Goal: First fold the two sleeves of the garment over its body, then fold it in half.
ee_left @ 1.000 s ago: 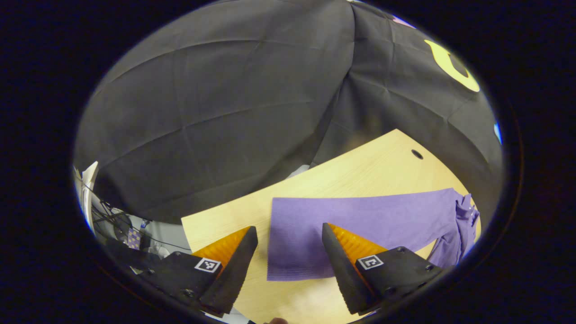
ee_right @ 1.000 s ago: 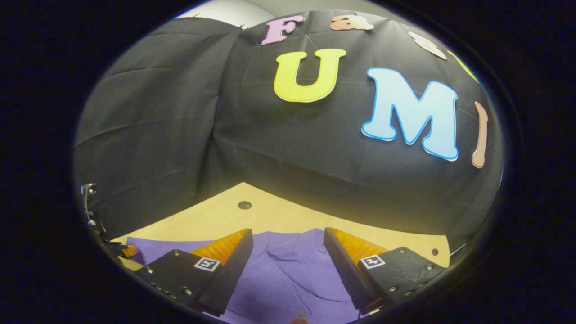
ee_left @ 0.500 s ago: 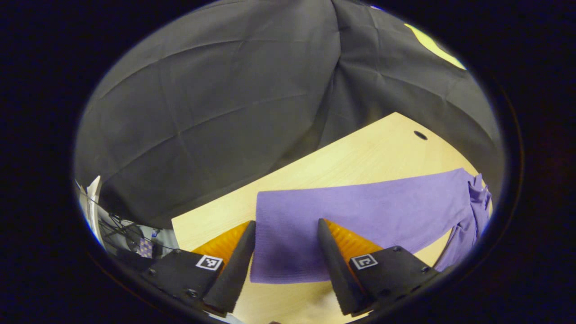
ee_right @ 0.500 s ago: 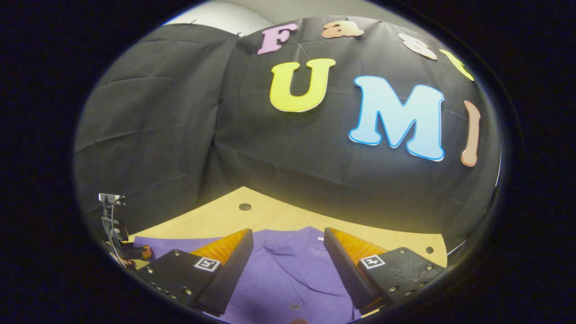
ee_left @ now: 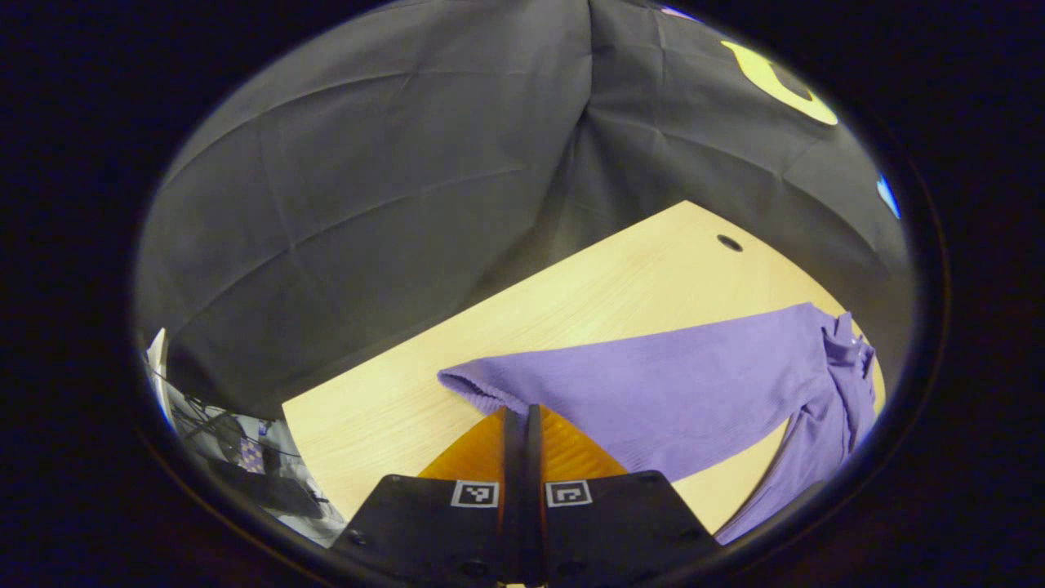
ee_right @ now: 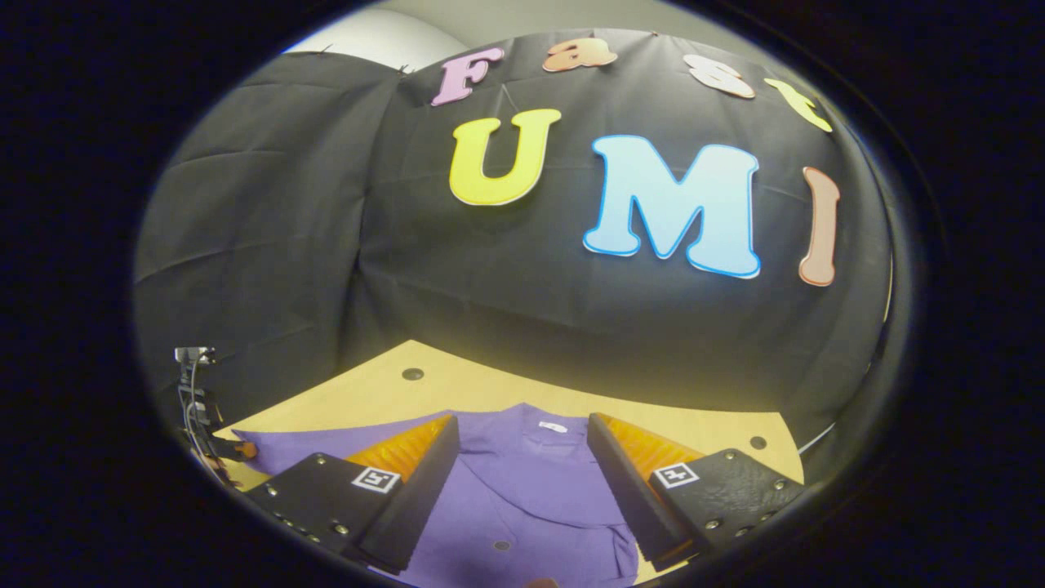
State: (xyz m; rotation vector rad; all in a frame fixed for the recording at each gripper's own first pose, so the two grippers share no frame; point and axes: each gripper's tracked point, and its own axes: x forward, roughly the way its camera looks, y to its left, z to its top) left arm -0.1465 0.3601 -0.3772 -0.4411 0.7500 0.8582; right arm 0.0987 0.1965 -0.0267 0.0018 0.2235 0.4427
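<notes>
A purple garment lies on the light wooden table point(ee_left: 620, 278). In the left gripper view its long sleeve point(ee_left: 653, 384) stretches to the right toward the bunched body point(ee_left: 841, 384). My left gripper point(ee_left: 522, 420) is shut on the sleeve's cuff end, and the cuff edge point(ee_left: 473, 384) curls up just beyond the fingertips. In the right gripper view the garment's body point(ee_right: 522, 490) shows its collar with a white label point(ee_right: 553, 426) and a button point(ee_right: 500, 545). My right gripper point(ee_right: 522, 420) hangs open over the collar area with cloth showing between its fingers.
The table point(ee_right: 490, 388) ends close to the black cloth wall and has small round holes point(ee_left: 729, 242) point(ee_right: 412, 374). Past the table's left edge are cables and equipment point(ee_left: 229, 441). A small stand with a cable point(ee_right: 192, 363) is at the far left.
My left gripper went from open around the sleeve's end to shut on it, and the cuff has lifted and curled. The right gripper view drifted a little, bringing the collar into sight.
</notes>
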